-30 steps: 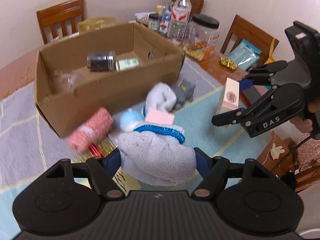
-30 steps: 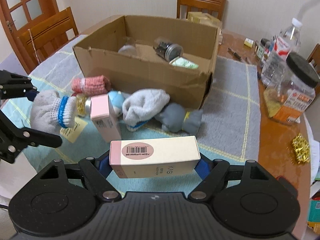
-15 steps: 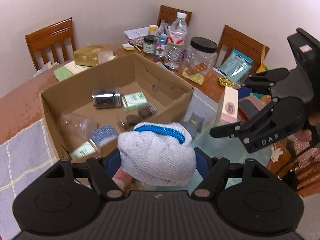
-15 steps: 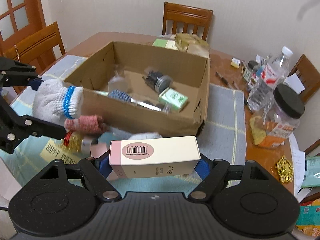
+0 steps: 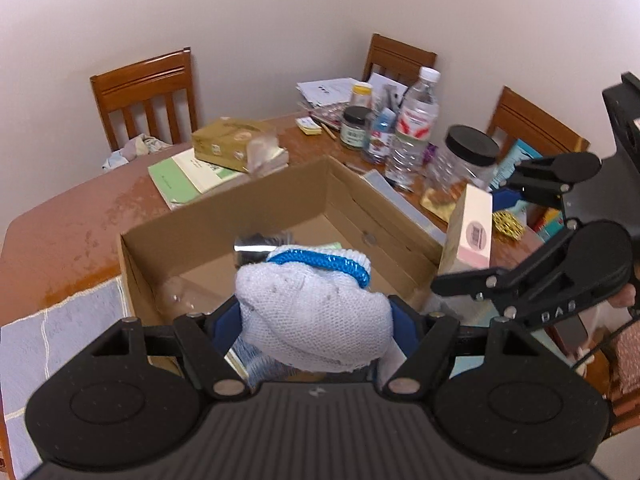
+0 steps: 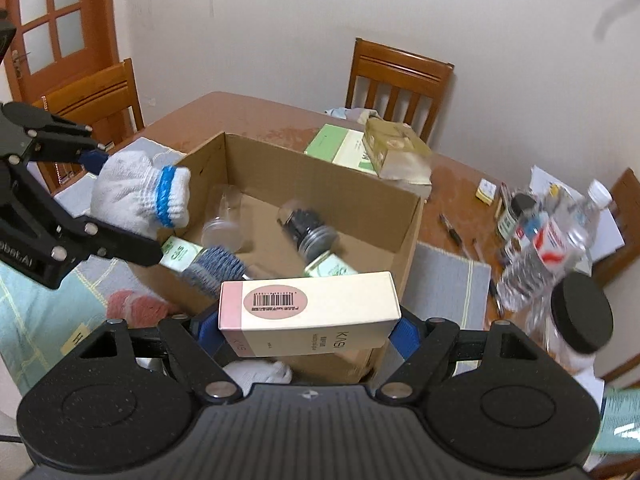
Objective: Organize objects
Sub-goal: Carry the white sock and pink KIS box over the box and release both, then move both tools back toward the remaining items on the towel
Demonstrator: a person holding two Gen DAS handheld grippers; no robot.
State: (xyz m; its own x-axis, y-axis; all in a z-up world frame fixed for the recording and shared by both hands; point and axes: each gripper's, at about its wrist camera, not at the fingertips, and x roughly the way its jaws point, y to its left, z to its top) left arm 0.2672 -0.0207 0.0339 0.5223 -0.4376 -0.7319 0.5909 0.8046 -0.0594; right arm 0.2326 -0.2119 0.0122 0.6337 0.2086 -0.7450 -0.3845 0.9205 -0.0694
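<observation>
Our left gripper (image 5: 314, 320) clamps a white glove (image 5: 312, 316). Our right gripper (image 6: 308, 330) clamps a carton (image 6: 310, 312), both above the box (image 6: 320, 176).

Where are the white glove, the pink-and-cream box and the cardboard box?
white glove (image 5: 312, 320), left wrist view, on its knitted body.
pink-and-cream box (image 6: 316, 304), right wrist view, on its top face beside the barcode.
cardboard box (image 6: 320, 184), right wrist view, on its far inner wall.

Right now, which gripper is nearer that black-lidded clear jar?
Right. The right gripper, holding the pink-ended box, is beside the jar; the left gripper, with its glove, is across the cardboard box.
</observation>
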